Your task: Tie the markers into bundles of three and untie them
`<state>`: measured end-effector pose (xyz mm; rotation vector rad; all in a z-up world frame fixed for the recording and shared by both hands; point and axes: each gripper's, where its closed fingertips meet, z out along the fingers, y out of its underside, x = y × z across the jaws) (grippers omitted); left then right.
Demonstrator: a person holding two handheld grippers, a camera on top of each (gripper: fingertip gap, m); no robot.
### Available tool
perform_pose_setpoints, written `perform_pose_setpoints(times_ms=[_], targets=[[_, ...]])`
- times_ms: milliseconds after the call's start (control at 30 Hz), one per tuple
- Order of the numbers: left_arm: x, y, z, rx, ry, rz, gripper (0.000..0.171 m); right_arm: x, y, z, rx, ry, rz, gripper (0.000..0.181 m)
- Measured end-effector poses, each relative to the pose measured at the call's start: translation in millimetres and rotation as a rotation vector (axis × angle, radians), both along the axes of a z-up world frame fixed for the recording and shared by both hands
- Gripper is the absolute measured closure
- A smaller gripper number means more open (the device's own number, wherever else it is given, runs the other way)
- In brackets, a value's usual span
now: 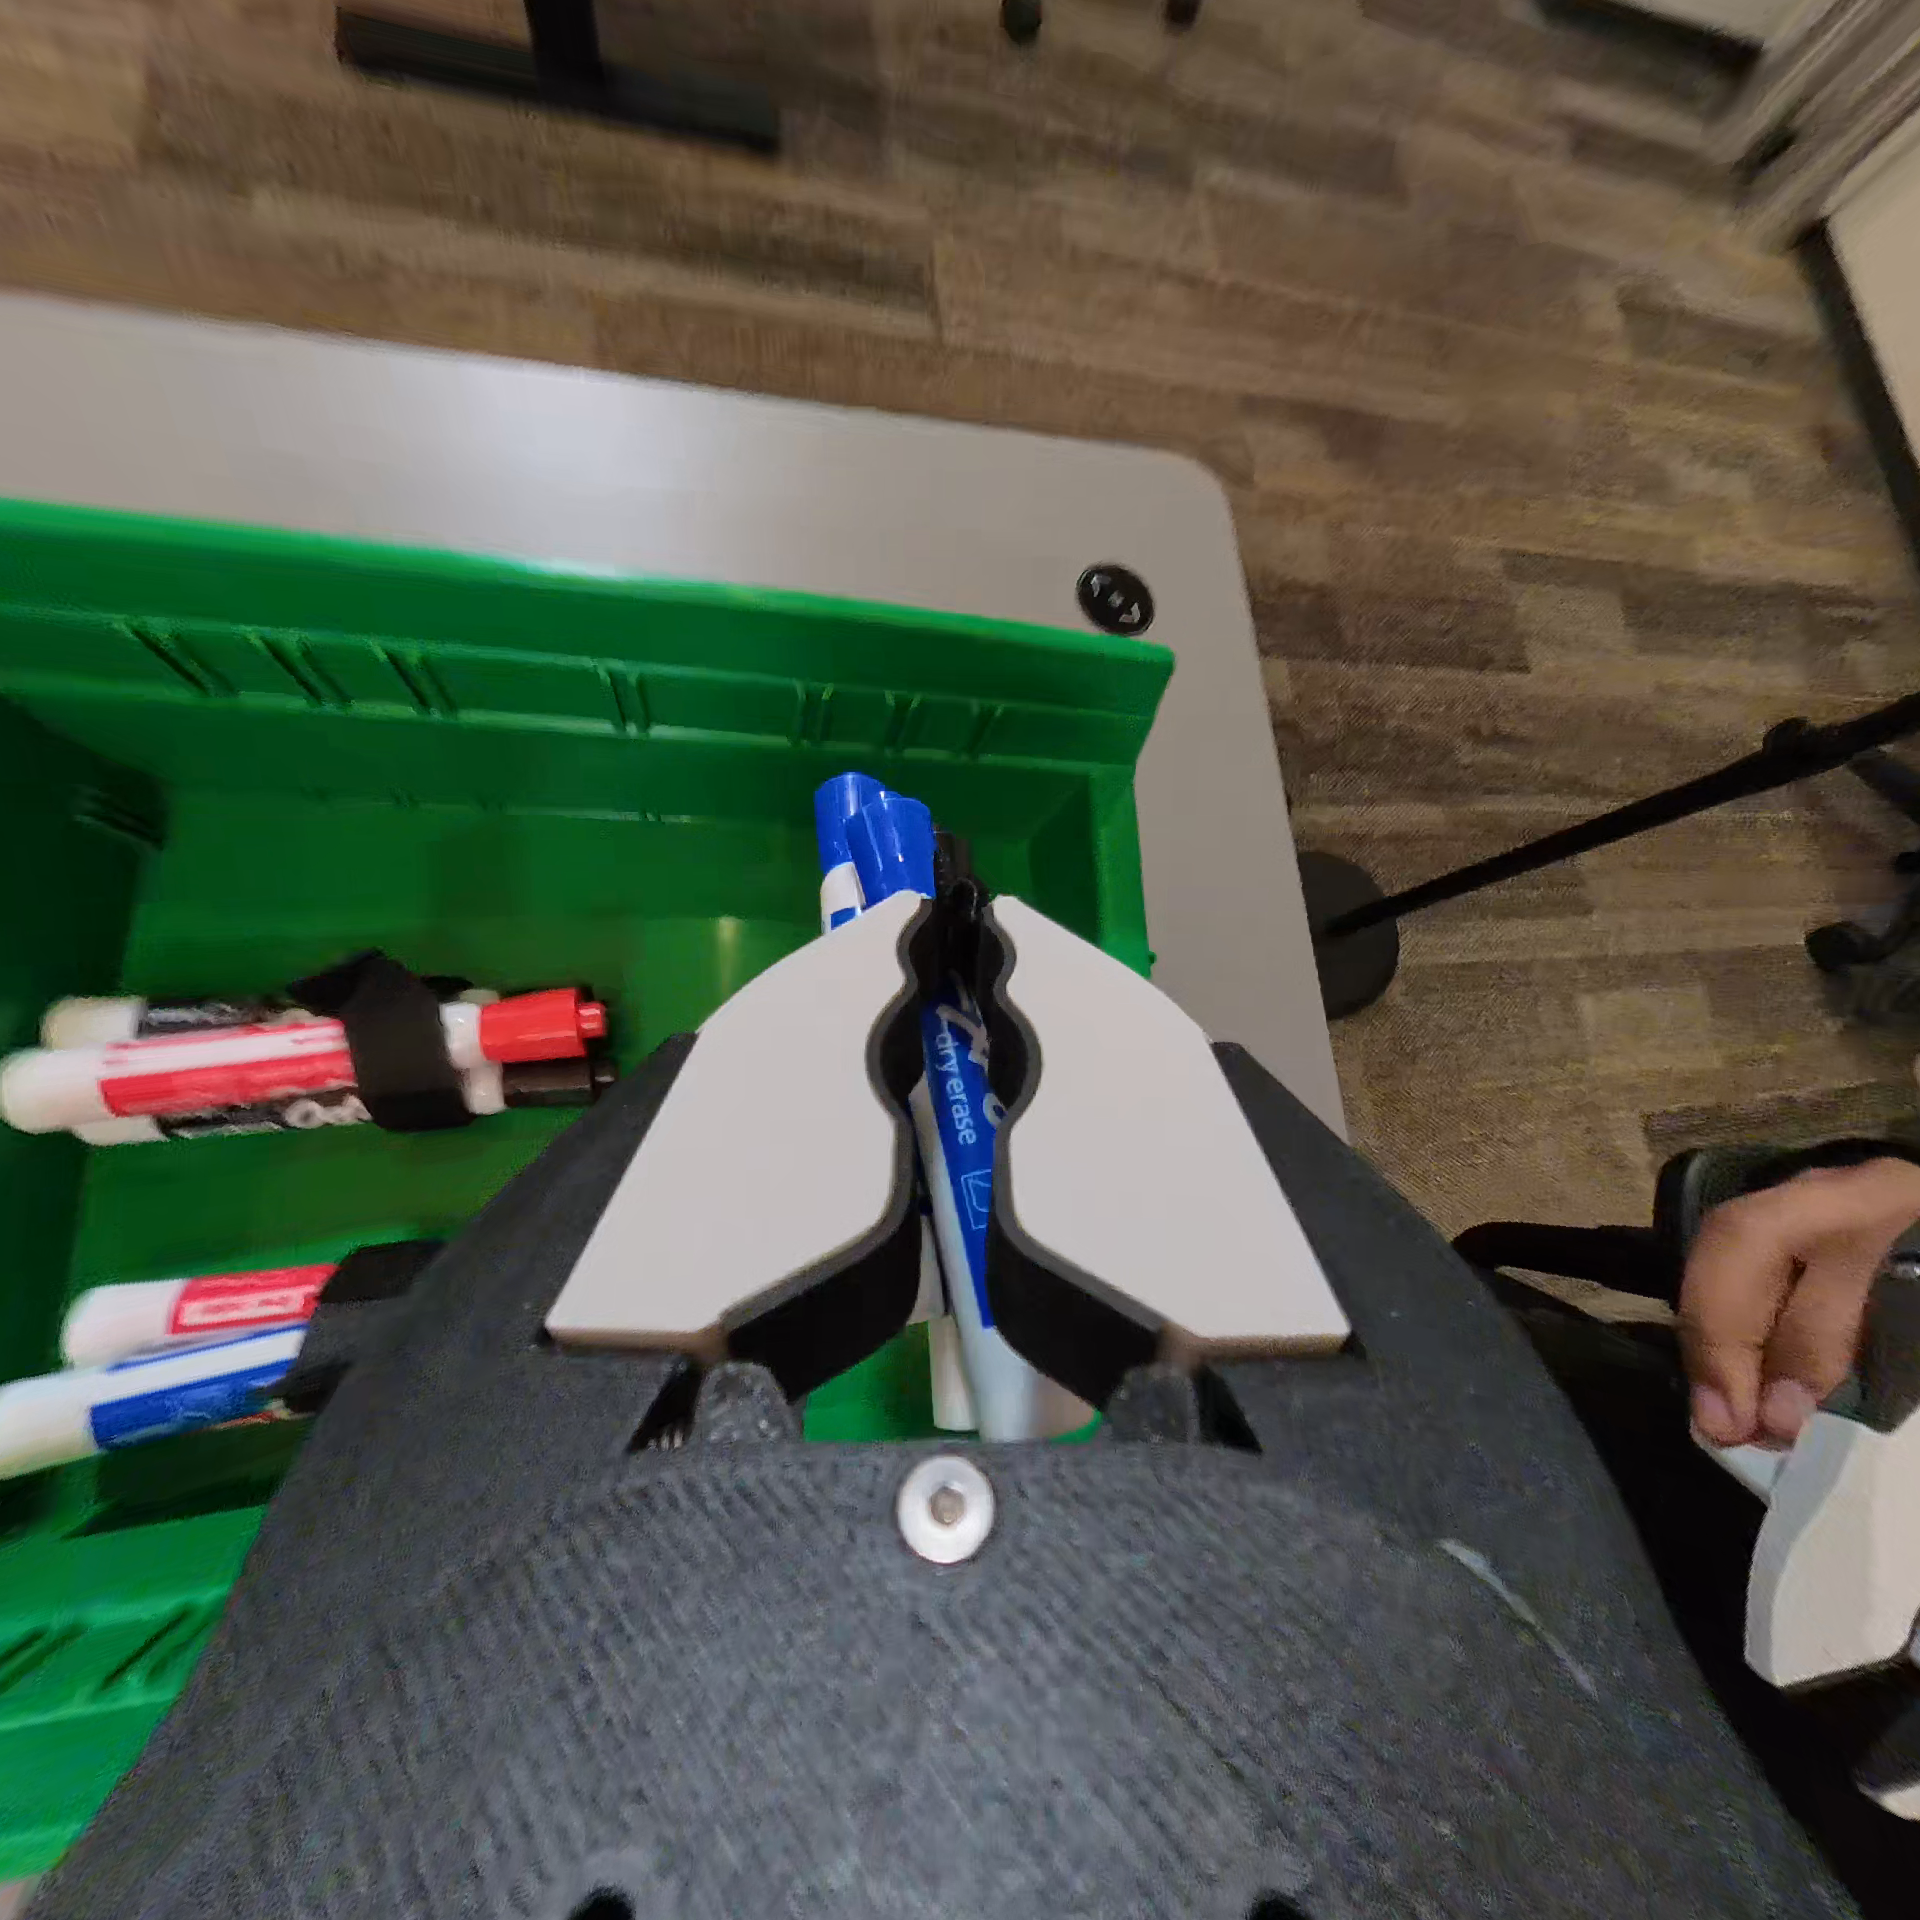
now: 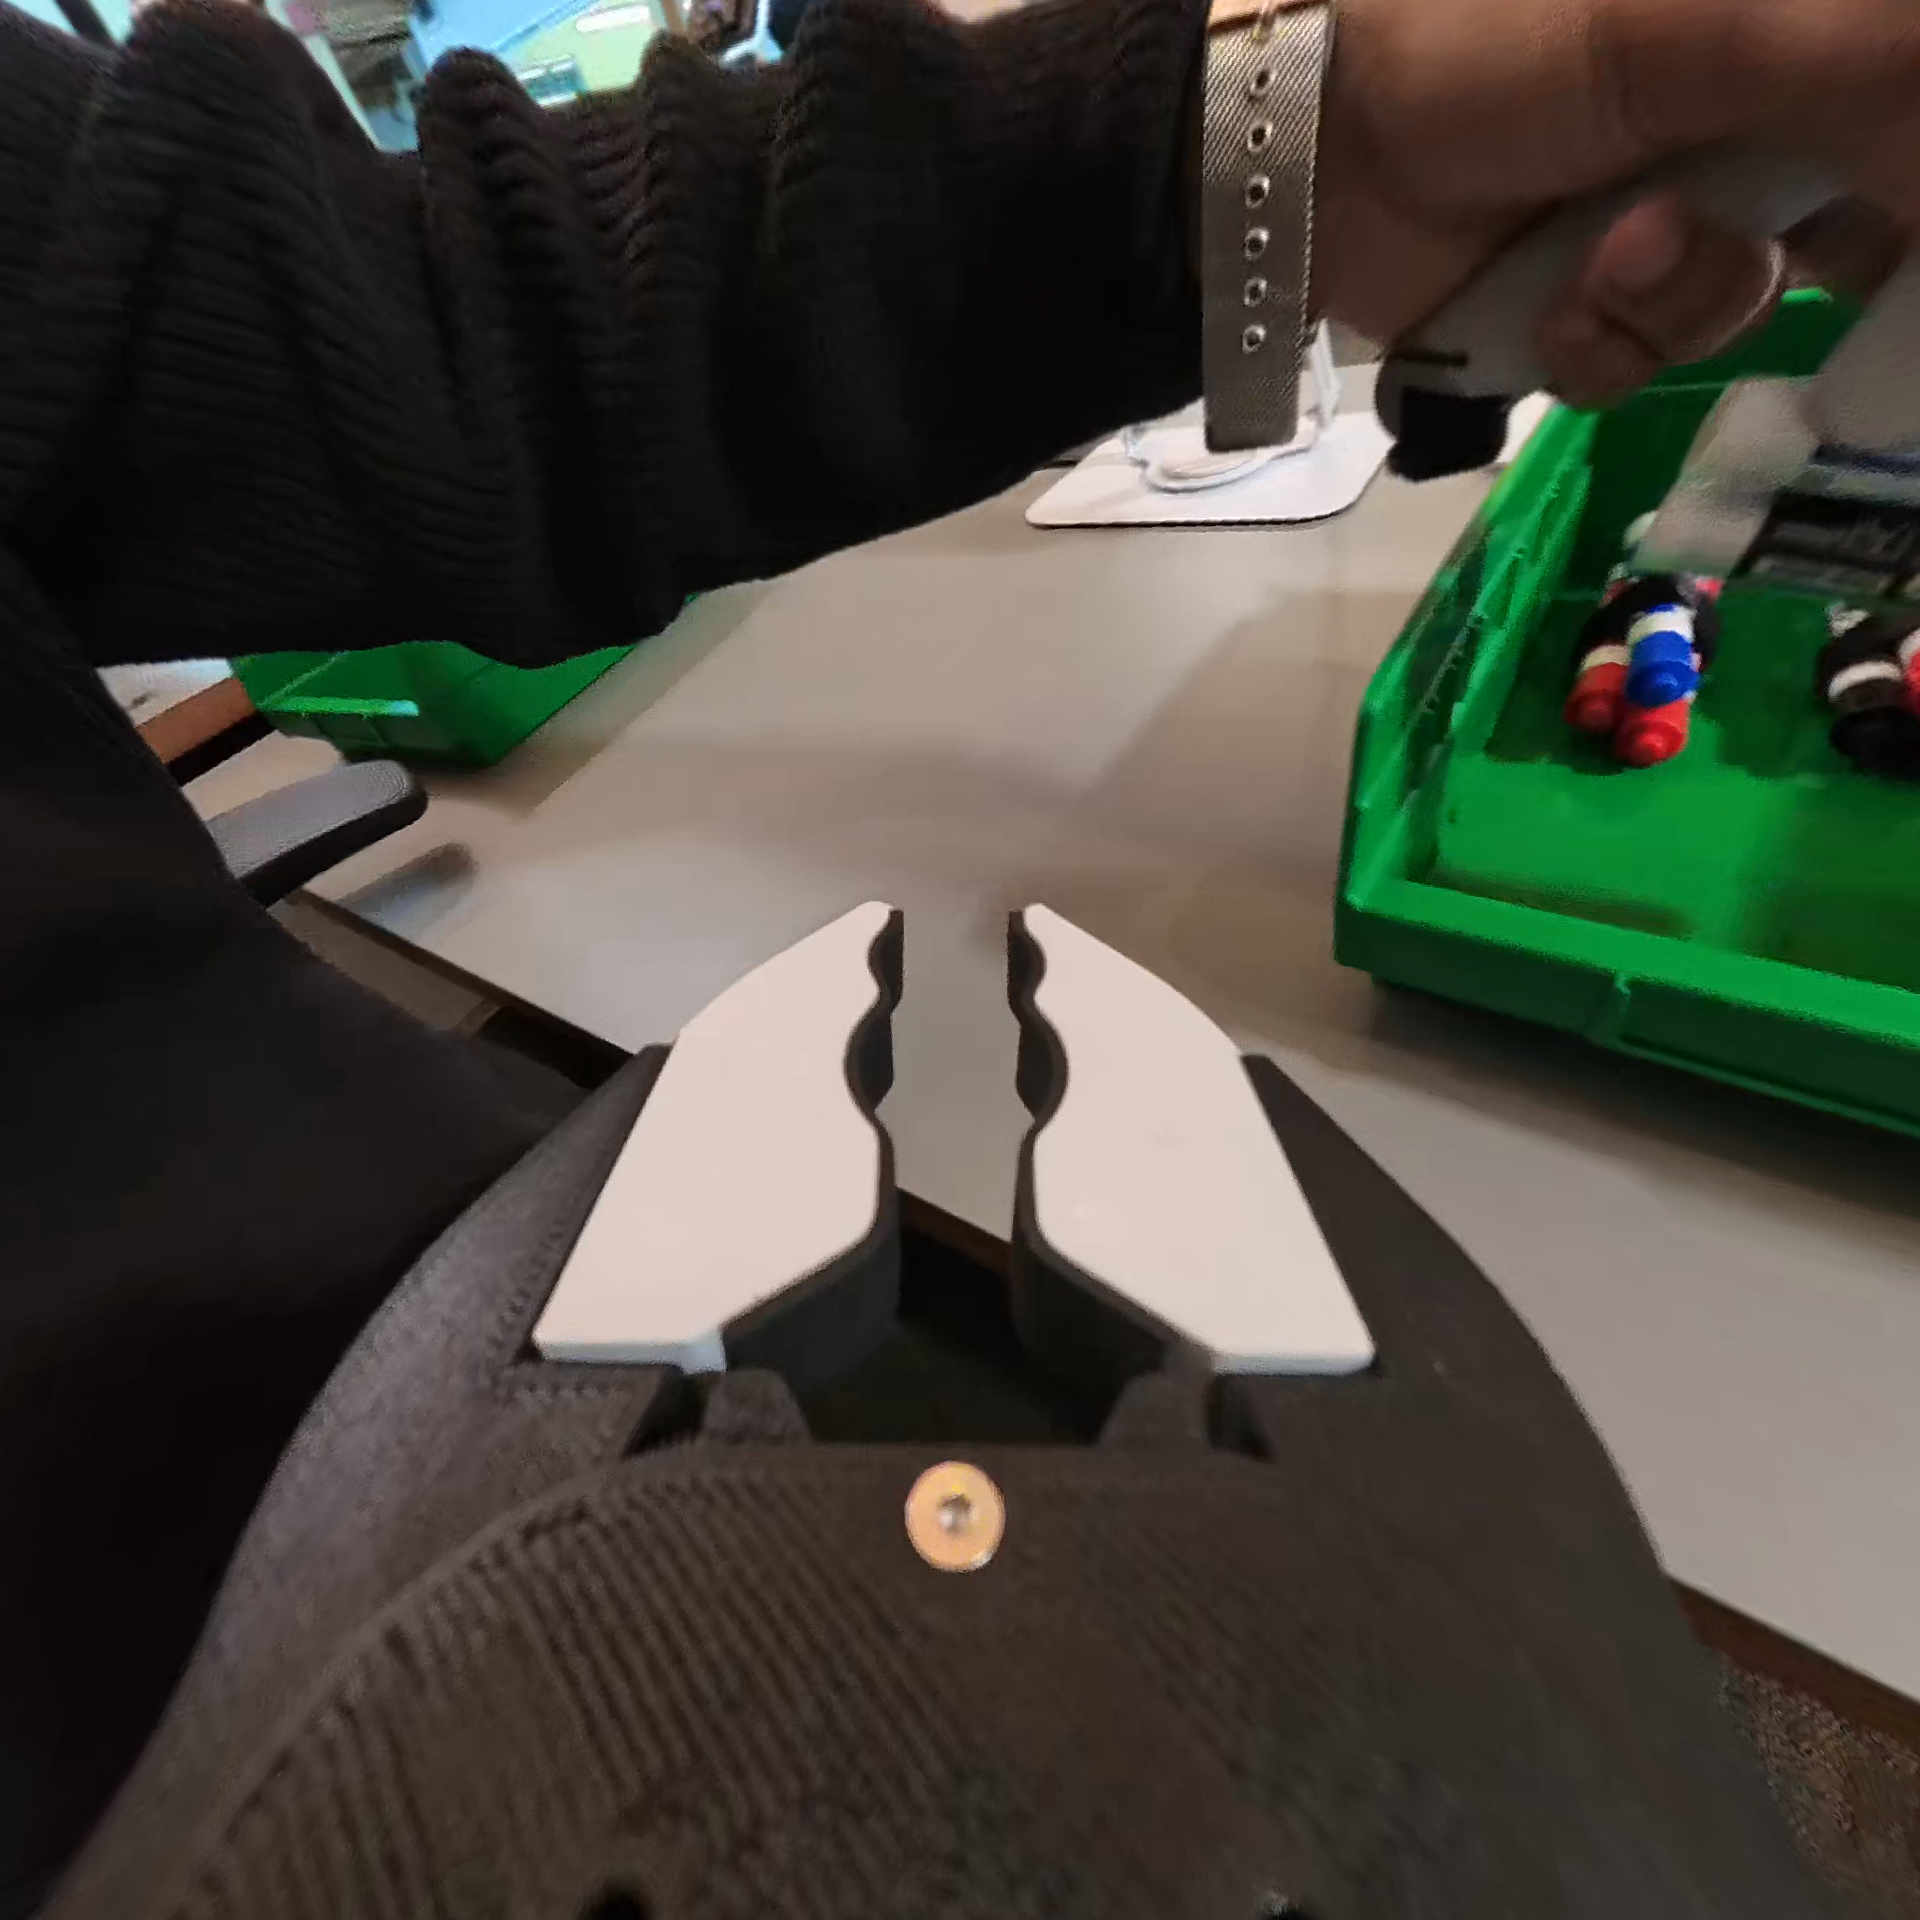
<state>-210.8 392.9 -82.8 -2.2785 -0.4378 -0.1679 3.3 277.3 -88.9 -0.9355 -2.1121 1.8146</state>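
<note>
Markers with blue caps sit squeezed tight between our left gripper fingers, over the green bin. More tied markers lie to the left of them. Our right gripper has a small gap, holding nothing, over the grey table.

Left wrist steeply above green bin (shared); right low, oblique.

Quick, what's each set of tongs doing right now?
Left tongs: shut on a bundle of blue markers, above the green bin.
Right tongs: open, holding nothing, over the grey table.
</note>
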Motion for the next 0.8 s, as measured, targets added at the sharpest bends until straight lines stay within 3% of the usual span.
perform_pose_setpoints(times_ms=[167, 333, 533, 667, 800], targets=[[13.9, 12.9, -40.3, -0.119, -0.244, 0.058, 0.165, -2.6, 20.4, 3.8, -0.117, -0.071, -0.051, 0.162], [11.0, 21.7, -59.0, -0.155, -0.252, 0.062, 0.165, -5.6, 28.9, 13.9, -0.240, -0.112, -0.050, 0.161], [16.4, 20.5, -83.6, -0.265, -0.268, 0.027, 0.159, -2.2, 26.8, 13.9, -0.203, -0.084, -0.029, 0.161], [15.2, 24.5, -79.5, -0.243, -0.266, 0.044, 0.152, -1.9, 25.7, 12.4, -0.196, -0.086, -0.023, 0.161], [17.4, 21.1, -72.6, -0.254, -0.252, 0.037, 0.127, -2.2, 25.8, 12.3, -0.213, -0.099, -0.018, 0.161]])
